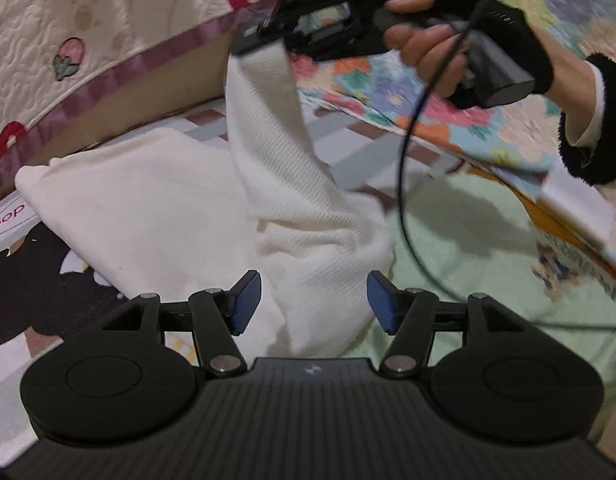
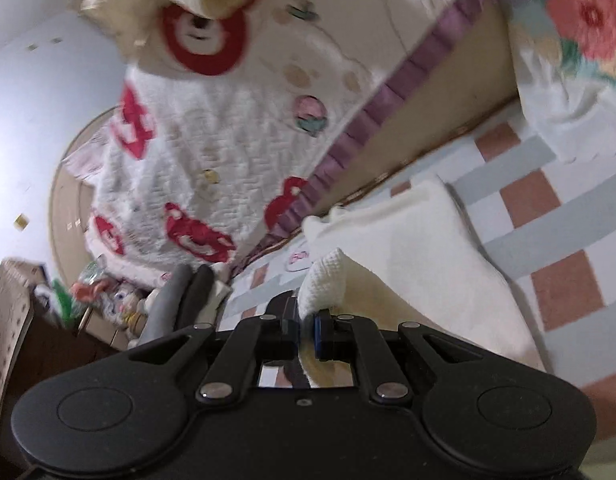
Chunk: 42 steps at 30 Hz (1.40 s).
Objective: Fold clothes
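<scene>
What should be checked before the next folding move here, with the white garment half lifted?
1. Right tool has a grip on the white garment: ok, shut on a ribbed end of it, lifted above the rest.
2. Left tool free to take a second hold: ok, open, fabric lies between its pads but is not clamped.
3. Rest of the garment supported: ok, it lies on the checked cover.
4. Black cable clear of the fabric: not ok, it hangs right beside the lifted part.
5. Garment lying flat for a clean fold: not ok, bunched near the left tool.
</scene>
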Motion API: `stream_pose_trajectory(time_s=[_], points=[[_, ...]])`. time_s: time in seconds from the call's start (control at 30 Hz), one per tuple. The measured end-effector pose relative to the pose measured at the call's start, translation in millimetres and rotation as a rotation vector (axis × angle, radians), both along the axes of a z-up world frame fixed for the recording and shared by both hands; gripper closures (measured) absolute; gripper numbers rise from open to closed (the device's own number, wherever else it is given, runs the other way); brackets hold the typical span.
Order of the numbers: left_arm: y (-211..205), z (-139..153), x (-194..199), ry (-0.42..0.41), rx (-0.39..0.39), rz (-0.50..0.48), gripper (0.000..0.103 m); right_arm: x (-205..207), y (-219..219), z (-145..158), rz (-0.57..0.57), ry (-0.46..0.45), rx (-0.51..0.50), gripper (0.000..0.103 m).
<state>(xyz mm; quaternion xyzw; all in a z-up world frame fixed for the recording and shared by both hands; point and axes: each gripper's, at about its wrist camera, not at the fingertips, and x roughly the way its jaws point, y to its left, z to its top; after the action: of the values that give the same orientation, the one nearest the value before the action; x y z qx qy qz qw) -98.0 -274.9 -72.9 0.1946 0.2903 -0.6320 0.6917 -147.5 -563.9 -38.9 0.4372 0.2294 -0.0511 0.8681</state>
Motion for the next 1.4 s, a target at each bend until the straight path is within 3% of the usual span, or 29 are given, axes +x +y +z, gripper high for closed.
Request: stream_pose_trajectory(time_s=[0.13, 0.23, 0.3, 0.37, 0.5, 0.67, 0.8, 0.93, 0.97, 1.0, 1.03, 1.13, 1.23, 1.3, 1.4], points=[[-29.9, -15.5, 15.9, 0.024, 0.033, 0.006, 0.036, 42.1, -22.0, -14.9, 0.02, 0.08, -0.055, 0.091], [-64.9, -41.8, 29.9, 0.03, 0.227, 0.082, 0.035, 54.0, -36.7, -34.7, 0.015, 0.127, -0.081, 0.083], [-77.9, -59.0, 45.8, 0.099, 0.357, 0.187, 0.035, 44.0, -45.1, -43.4, -0.04, 0.145, -0.087, 0.06], [-77.3, -63.8, 61.9, 0.206, 0.373, 0.291, 0.038, 19.1, -47.2, -47.0, -0.099, 0.134, -0.083, 0.059], [-71.6, -57.8, 63.9, 0.188, 0.342, 0.341, 0.038, -50.1, -30.7, -61.0, -0.171, 0.111, -0.036, 0.056], [-63.9, -60.6, 60.7, 0.175, 0.29, 0.37, 0.038, -105.5, 15.4, -99.3, -0.193, 0.191, 0.111, 0.051], [-56.6, -61.9, 57.9, 0.169, 0.236, 0.393, 0.039, -119.5, 35.5, -130.7, -0.233, 0.184, 0.276, 0.05], [-57.0, -47.5, 56.3, 0.141, 0.169, 0.343, 0.039, -106.2, 38.0, -147.1, -0.269, 0.132, 0.29, 0.049], [-56.5, -42.5, 55.3, 0.141, 0.141, 0.329, 0.039, -102.8, 38.4, -148.5, -0.278, 0.099, 0.283, 0.058], [-56.7, -37.7, 54.4, 0.141, 0.114, 0.314, 0.039, -99.2, 40.4, -145.5, -0.276, 0.066, 0.263, 0.09], [-55.7, -31.6, 53.0, 0.141, 0.084, 0.295, 0.038, -96.6, 43.8, -140.2, -0.276, 0.035, 0.241, 0.093], [-54.7, -16.4, 47.8, 0.128, 0.015, 0.224, 0.036, -92.6, 55.7, -113.7, -0.274, -0.072, 0.218, 0.094], [-57.8, -9.0, 42.9, 0.136, -0.001, 0.121, 0.036, -71.3, 63.3, -85.7, -0.241, -0.058, 0.205, 0.094], [-53.9, -2.7, 47.2, 0.229, -0.035, 0.101, 0.035, -57.1, 68.5, -67.0, -0.219, -0.048, 0.196, 0.094], [-40.4, -2.3, 60.7, 0.339, -0.119, 0.175, 0.022, -32.1, 76.5, -44.0, -0.187, -0.022, 0.188, 0.094]])
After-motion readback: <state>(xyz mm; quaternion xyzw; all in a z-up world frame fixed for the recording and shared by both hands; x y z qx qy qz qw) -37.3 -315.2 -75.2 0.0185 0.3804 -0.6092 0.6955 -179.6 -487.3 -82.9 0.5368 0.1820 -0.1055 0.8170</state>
